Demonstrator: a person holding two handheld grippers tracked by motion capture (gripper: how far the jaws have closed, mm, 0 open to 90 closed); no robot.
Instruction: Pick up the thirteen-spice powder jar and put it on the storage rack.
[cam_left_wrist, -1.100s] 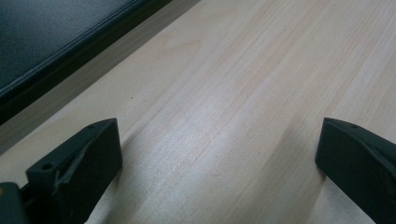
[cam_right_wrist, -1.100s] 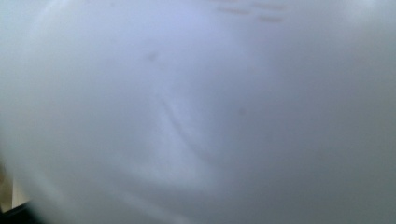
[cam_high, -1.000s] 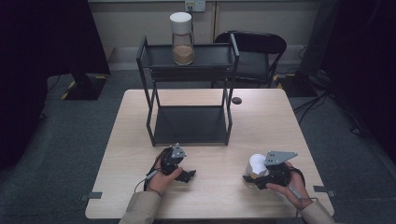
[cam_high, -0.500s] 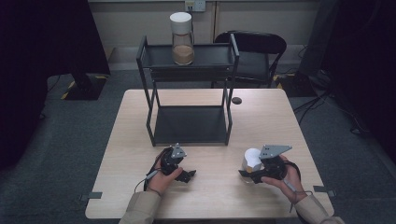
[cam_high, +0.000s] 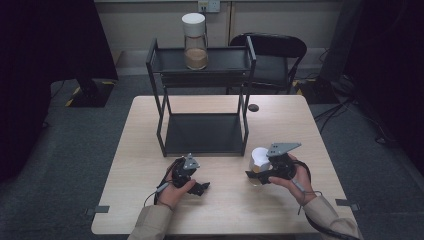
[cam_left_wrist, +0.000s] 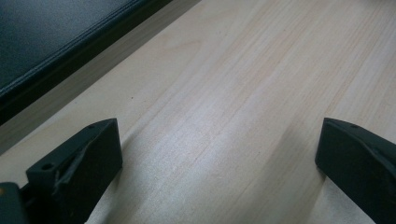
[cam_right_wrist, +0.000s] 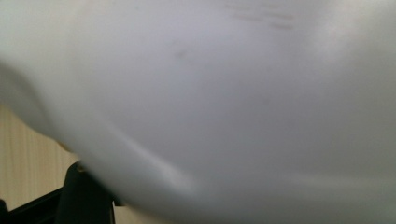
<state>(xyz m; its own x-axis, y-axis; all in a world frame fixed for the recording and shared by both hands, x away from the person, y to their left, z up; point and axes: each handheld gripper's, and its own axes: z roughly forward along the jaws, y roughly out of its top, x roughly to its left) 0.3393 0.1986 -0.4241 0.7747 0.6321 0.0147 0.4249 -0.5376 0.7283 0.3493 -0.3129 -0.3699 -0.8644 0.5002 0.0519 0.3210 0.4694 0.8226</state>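
Right gripper (cam_high: 260, 172) is clamped on a white-lidded jar (cam_high: 258, 159), held just off the table (cam_high: 150, 130), front right, in front of the black rack (cam_high: 202, 80). In the right gripper view the lid (cam_right_wrist: 233, 102) is a close white blur. Left gripper (cam_high: 192, 182) rests front left, jaws wide apart with bare wood between. A second jar (cam_high: 195, 42) stands on the rack's top shelf.

White-lidded jar (cam_high: 259, 161), black rack (cam_high: 202, 100), pale wood-grain table (cam_high: 225, 210).
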